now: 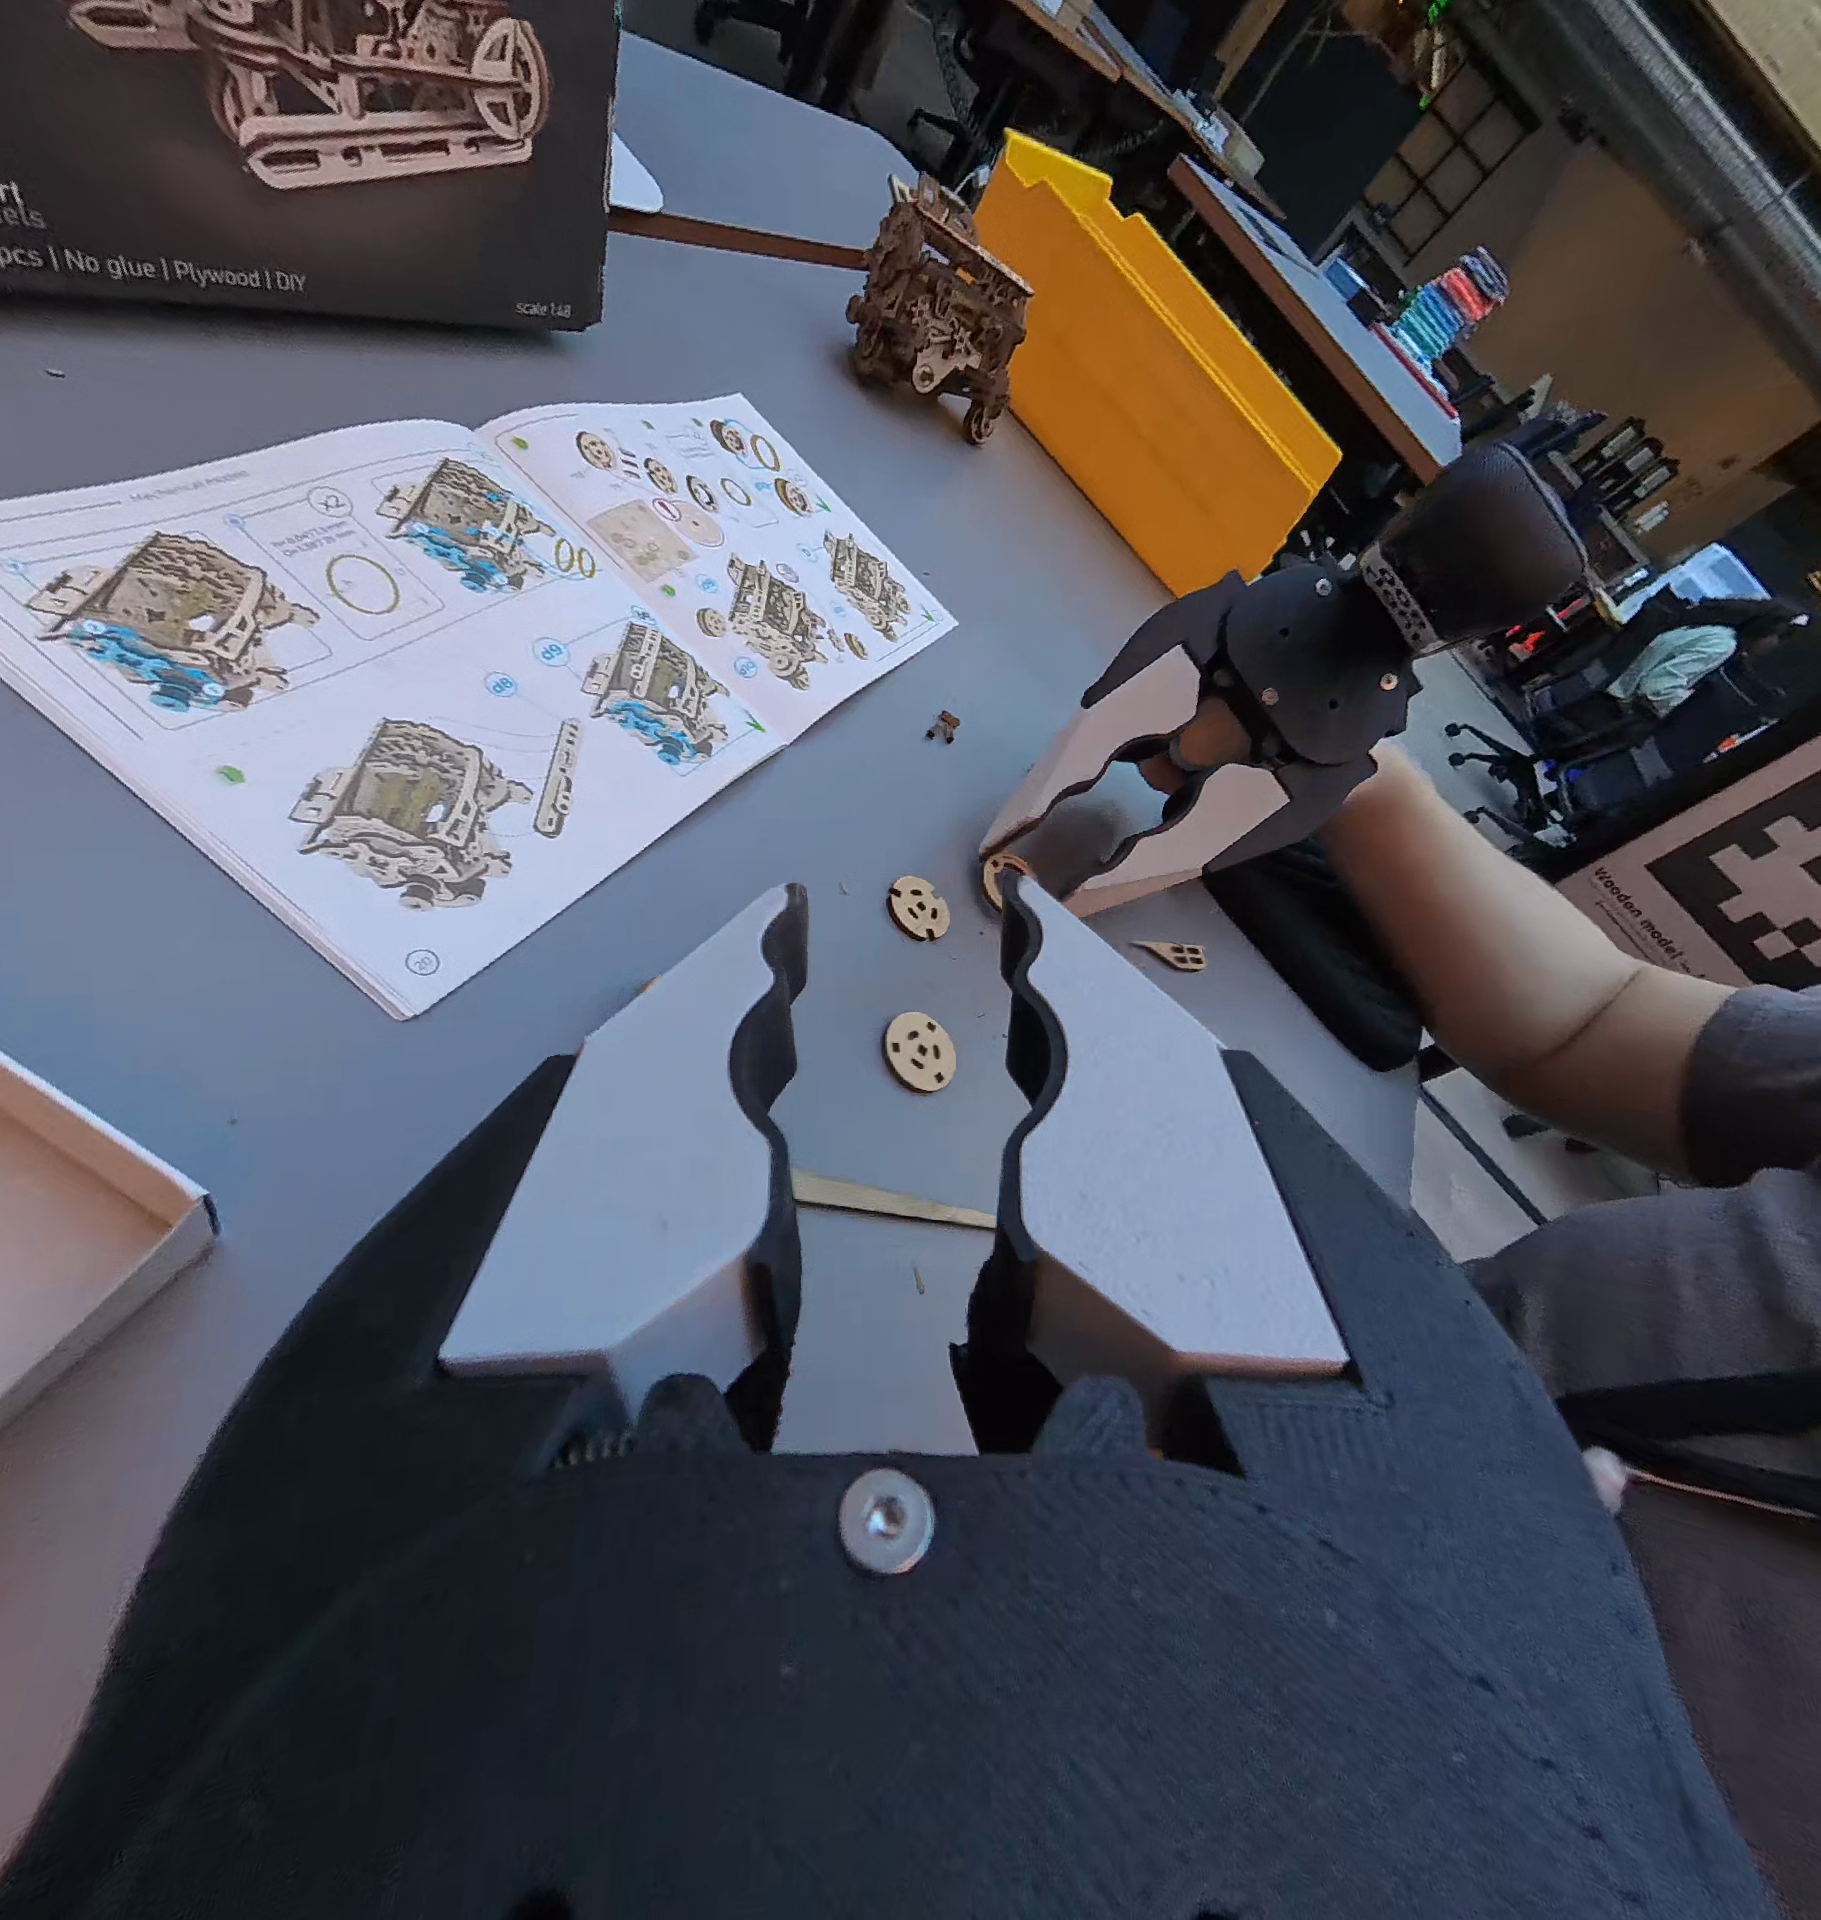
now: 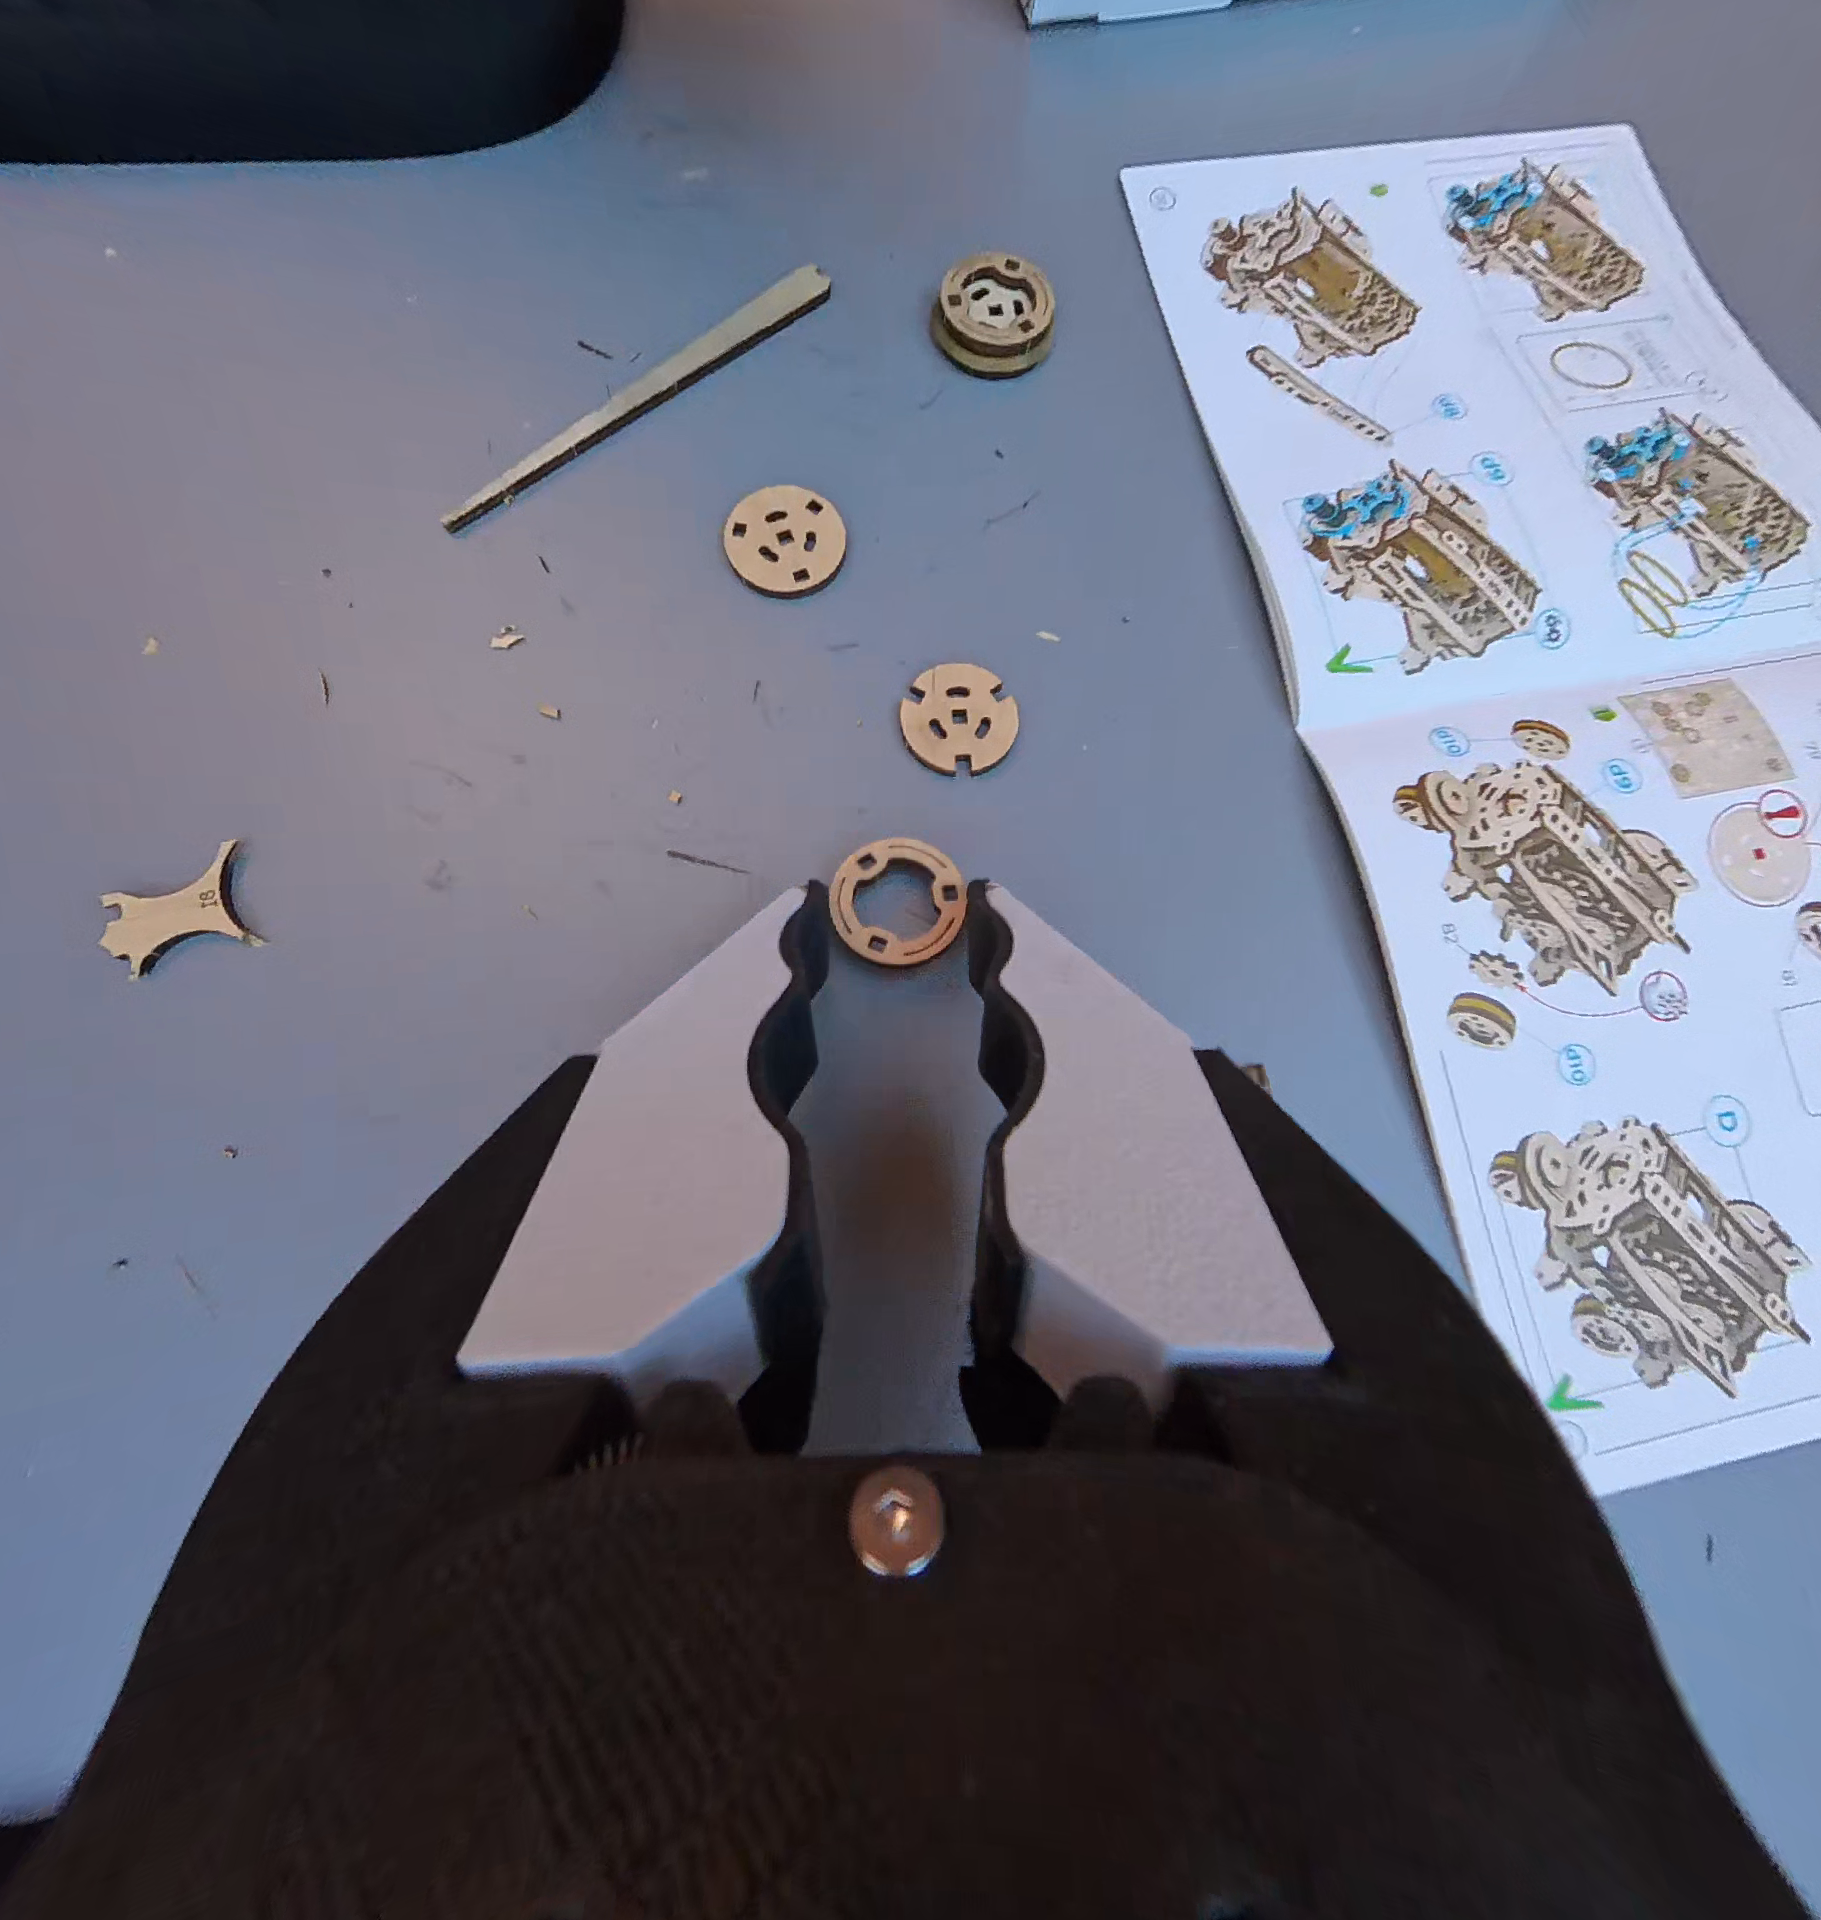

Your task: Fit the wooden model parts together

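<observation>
Worktop (image 2: 366,1039), grey and flecked with wood chips, carries our open booklet (image 2: 1508,727), two discs (image 2: 784,541) and a stacked wheel (image 2: 992,314). Our right gripper (image 2: 898,896) has its jaws narrowed around a wooden ring (image 2: 898,902); our left gripper (image 1: 901,904) hangs parted, empty. Desks and chairs fill the room behind.
</observation>
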`<state>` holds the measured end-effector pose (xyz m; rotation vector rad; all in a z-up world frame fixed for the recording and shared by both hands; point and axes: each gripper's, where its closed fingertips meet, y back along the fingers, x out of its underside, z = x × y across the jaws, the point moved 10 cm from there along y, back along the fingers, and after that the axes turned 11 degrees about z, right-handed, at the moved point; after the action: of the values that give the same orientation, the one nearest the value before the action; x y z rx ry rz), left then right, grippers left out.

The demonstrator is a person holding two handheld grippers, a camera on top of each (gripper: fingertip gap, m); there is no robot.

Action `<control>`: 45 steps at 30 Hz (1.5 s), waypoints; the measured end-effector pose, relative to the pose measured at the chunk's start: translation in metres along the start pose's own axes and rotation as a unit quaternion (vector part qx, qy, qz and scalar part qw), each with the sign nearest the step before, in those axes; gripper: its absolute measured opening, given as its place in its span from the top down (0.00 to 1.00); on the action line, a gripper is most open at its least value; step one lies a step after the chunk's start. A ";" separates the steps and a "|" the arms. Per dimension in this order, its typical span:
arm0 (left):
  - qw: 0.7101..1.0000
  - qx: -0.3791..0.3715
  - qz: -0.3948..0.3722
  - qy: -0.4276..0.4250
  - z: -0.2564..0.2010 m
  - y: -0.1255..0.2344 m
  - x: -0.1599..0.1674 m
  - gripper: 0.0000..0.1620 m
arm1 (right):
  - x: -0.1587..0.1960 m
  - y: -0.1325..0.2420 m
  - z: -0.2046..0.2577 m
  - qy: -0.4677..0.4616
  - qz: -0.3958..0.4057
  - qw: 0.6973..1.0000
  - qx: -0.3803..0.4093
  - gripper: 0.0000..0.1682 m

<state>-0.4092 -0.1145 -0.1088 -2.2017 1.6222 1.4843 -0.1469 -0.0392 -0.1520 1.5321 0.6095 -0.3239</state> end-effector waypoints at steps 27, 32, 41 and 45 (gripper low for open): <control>0.953 -0.175 -0.095 -0.228 -0.006 0.009 0.015 1.00 | 0.044 0.105 -0.020 -0.022 -0.216 0.927 0.305 1.00; 0.940 -0.230 -0.044 -0.248 0.002 -0.005 0.019 1.00 | 0.044 0.095 -0.021 -0.013 -0.188 0.935 0.302 1.00; 0.933 -0.215 -0.057 -0.283 -0.001 -0.005 0.012 0.81 | 0.057 0.108 -0.032 -0.081 -0.227 0.914 0.325 0.96; 0.937 -0.202 -0.070 -0.275 0.002 -0.003 0.008 0.70 | 0.063 0.118 -0.037 -0.120 -0.272 0.896 0.330 0.83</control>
<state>-0.4077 -0.1181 -0.1170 -1.7418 1.0326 2.2748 -0.0359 0.0127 -0.0865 1.8953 0.7689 -1.2353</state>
